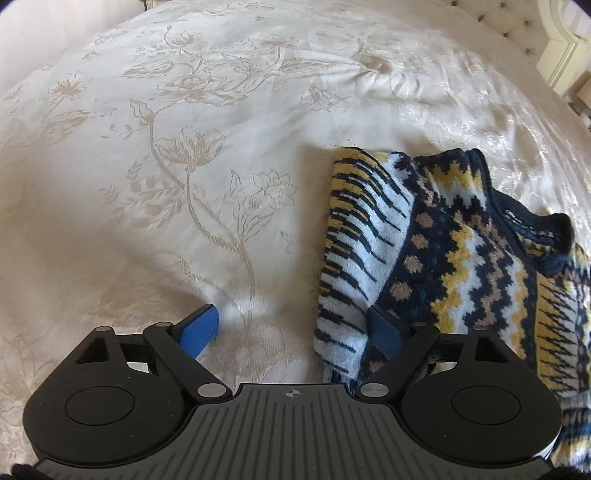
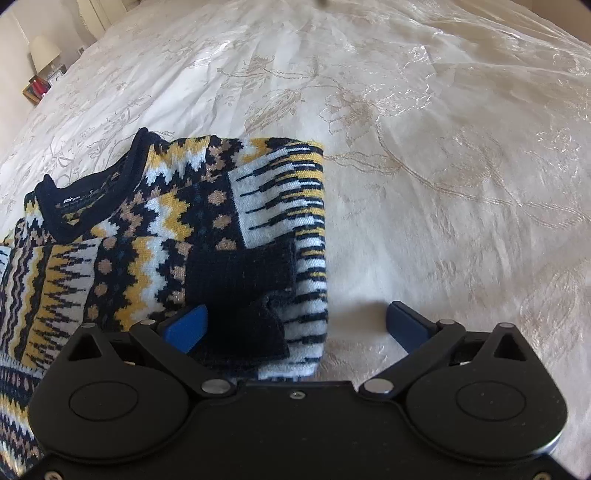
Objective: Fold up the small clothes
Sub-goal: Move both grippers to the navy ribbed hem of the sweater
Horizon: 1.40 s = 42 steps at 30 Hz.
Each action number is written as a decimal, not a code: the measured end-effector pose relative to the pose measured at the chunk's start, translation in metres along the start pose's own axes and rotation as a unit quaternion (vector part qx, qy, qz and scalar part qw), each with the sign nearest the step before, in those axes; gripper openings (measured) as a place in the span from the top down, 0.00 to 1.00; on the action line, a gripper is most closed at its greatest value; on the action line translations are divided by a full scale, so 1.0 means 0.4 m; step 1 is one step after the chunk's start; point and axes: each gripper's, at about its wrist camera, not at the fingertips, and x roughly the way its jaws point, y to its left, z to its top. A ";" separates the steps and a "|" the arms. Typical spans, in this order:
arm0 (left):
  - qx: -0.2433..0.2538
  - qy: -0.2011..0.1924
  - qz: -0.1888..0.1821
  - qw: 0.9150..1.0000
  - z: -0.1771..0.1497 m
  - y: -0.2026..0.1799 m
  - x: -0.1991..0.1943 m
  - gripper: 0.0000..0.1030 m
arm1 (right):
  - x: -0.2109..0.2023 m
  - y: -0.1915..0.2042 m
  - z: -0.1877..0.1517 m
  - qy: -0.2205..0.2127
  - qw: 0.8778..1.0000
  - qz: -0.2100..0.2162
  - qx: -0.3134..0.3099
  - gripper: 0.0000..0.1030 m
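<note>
Sweater, knitted, patterned in navy, white, yellow and tan zigzags, dots and stripes, is seen lying on the bed, which is covered by a cream bedspread with a woven floral design; the garment is partly folded, both sleeves being laid inward over the body; the dark neckline is seen at the far end in the right wrist view, and a navy cuff is laid across the front near the striped sleeve; the left gripper is held low over the bed at the sweater's striped side edge, its jaws spread wide; one blue pad is seen over bare bedspread, the other is tucked against or under the knit edge, and whether it touches the fabric cannot be told; the right gripper is likewise held with jaws wide apart, straddling the opposite side edge; its left pad is seen over the patterned body beside the cuff, its right pad over bare bedspread just beside the garment; nothing is clamped by either gripper; a lamp and small items on a bedside stand are noted at the far left of the right wrist view; a tufted headboard is noted at the upper right of the left wrist view.
</note>
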 end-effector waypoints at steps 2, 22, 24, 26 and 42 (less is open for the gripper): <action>-0.002 0.003 -0.002 1.000 -0.024 0.008 -0.029 0.17 | -0.027 -0.006 -0.024 0.004 1.000 0.009 0.009 0.01; 0.090 0.042 -0.032 0.995 -0.443 0.016 -0.280 0.19 | -0.270 0.006 -0.422 0.050 0.995 0.077 -0.040 0.01; 0.093 0.043 -0.038 0.994 -0.469 0.016 -0.297 0.19 | -0.283 0.013 -0.448 0.056 0.993 0.093 -0.044 0.01; 0.097 0.046 -0.043 0.993 -0.492 0.016 -0.309 0.19 | -0.297 0.019 -0.475 0.061 0.991 0.102 -0.056 0.01; 0.120 0.104 -0.069 0.985 -0.628 -0.012 -0.274 0.30 | -0.295 0.044 -0.590 0.111 0.977 0.153 -0.101 0.00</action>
